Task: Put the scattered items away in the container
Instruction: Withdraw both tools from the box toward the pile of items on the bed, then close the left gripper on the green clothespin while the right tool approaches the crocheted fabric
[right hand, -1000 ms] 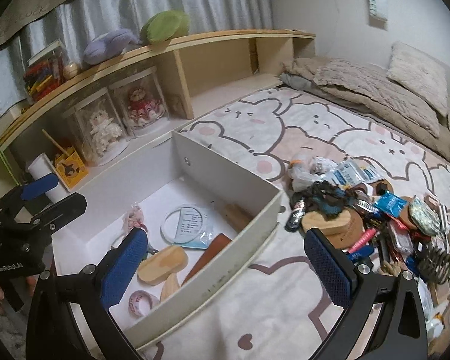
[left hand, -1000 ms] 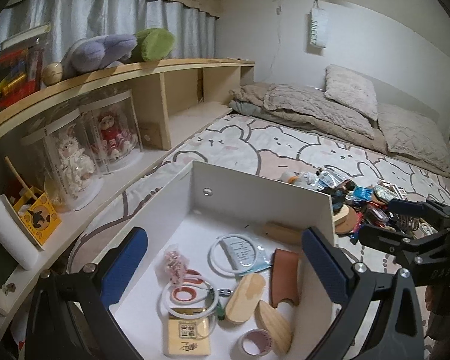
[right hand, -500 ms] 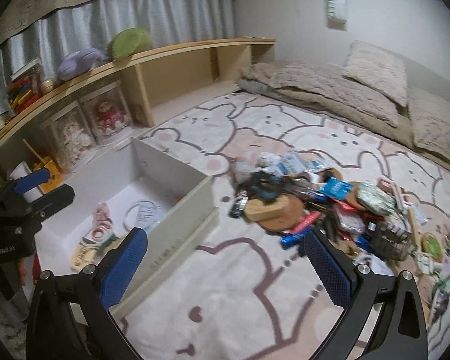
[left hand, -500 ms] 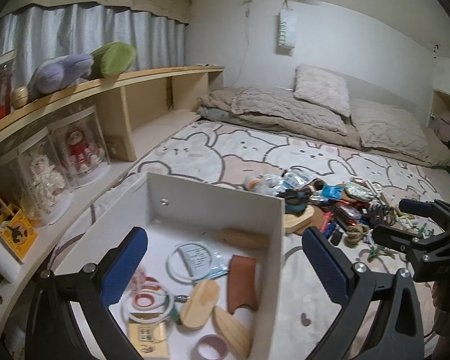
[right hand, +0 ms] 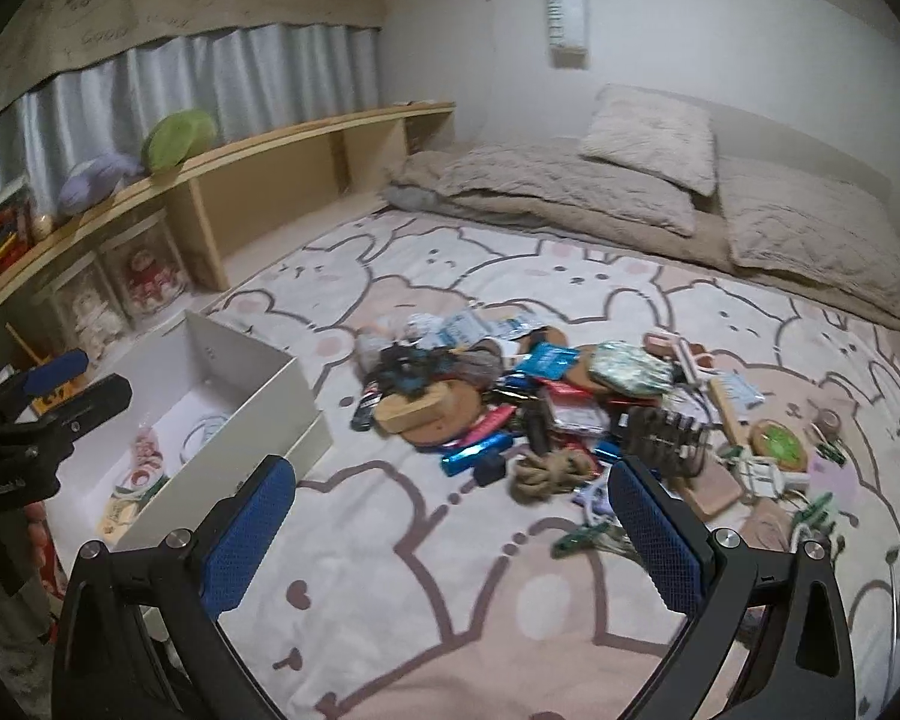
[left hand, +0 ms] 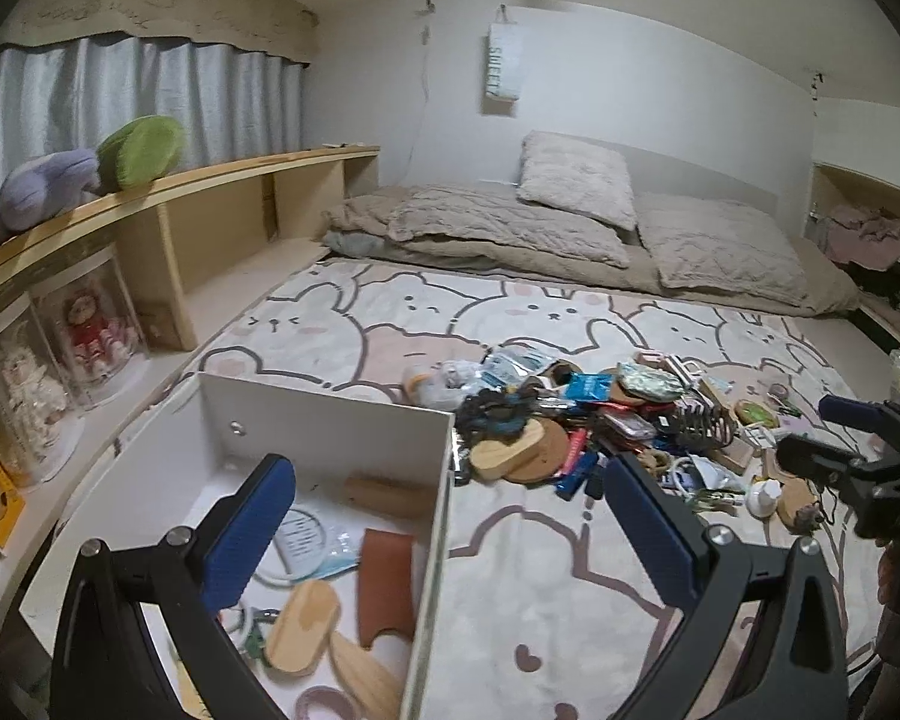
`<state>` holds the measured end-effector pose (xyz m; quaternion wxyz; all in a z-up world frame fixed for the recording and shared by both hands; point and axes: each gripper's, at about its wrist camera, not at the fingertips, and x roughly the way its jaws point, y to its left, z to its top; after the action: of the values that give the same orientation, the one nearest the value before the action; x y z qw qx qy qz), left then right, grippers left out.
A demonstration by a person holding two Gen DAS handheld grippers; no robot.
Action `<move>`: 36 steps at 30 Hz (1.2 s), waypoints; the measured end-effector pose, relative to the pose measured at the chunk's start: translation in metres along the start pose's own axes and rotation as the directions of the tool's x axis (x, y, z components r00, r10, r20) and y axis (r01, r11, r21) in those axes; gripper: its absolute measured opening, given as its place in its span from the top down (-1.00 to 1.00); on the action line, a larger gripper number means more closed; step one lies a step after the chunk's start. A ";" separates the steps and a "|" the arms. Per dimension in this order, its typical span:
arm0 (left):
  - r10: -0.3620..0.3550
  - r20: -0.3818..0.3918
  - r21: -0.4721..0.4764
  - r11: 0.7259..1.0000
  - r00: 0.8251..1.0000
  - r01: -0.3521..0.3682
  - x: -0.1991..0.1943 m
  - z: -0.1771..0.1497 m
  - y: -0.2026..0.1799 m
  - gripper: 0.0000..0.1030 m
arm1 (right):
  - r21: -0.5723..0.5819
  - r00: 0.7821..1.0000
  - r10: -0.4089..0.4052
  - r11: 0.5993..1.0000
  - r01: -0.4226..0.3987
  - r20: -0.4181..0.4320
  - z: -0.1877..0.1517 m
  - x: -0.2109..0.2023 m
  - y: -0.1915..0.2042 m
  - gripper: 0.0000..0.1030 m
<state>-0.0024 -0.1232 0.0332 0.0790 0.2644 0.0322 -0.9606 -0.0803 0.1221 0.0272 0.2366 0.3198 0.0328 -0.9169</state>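
Note:
A white open box (left hand: 342,414) stands on the bunny-print mat at the left; it also shows in the right wrist view (right hand: 258,384). Inside lie wooden ovals (left hand: 300,624), a brown leather piece (left hand: 387,576) and a white ring (left hand: 297,546). A pile of scattered small items (left hand: 582,420) lies right of the box, and shows in the right wrist view (right hand: 540,402). My left gripper (left hand: 450,540) is open and empty over the box's right wall. My right gripper (right hand: 450,534) is open and empty above bare mat, in front of the pile.
A wooden shelf (left hand: 210,204) with plush toys and doll cases runs along the left. Beige bedding and pillows (left hand: 570,222) lie at the back. The mat (right hand: 450,630) spreads between the box and the pile.
Both grippers have swung right, away from the box and toward the pile. Both stay open and empty.

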 end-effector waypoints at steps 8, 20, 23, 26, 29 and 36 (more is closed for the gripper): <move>-0.045 0.007 0.007 0.999 0.999 0.045 0.005 0.002 -0.018 -1.00 | 0.055 0.998 -0.064 0.997 0.062 0.029 -0.009 -0.022 -0.036 -1.00; -0.088 0.011 0.043 0.995 0.996 0.088 0.015 -0.001 -0.046 -1.00 | 0.152 0.988 -0.147 0.979 0.137 0.055 -0.026 -0.037 -0.080 -1.00; -0.097 0.003 0.053 0.994 0.995 0.096 0.021 -0.005 -0.055 -1.00 | 0.174 0.985 -0.159 0.974 0.146 0.061 -0.031 -0.037 -0.088 -1.00; -0.106 -0.002 0.078 0.991 0.994 0.106 0.028 -0.009 -0.066 -1.00 | 0.175 0.980 -0.188 0.969 0.174 0.066 -0.035 -0.036 -0.092 -1.00; -0.134 -0.017 0.089 0.987 0.991 0.135 0.036 -0.014 -0.076 -1.00 | 0.173 0.976 -0.206 0.966 0.192 0.069 -0.041 -0.034 -0.096 -1.00; -0.241 -0.080 0.077 0.966 0.967 0.247 0.060 -0.028 -0.100 -1.00 | 0.192 0.972 -0.229 0.958 0.214 0.059 -0.063 -0.024 -0.108 -1.00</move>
<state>-0.0559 -0.0297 -0.0197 -0.0524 0.2952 0.0255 -0.9536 -0.0771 0.2411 -0.0179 0.1030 0.2972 -0.0261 -0.9489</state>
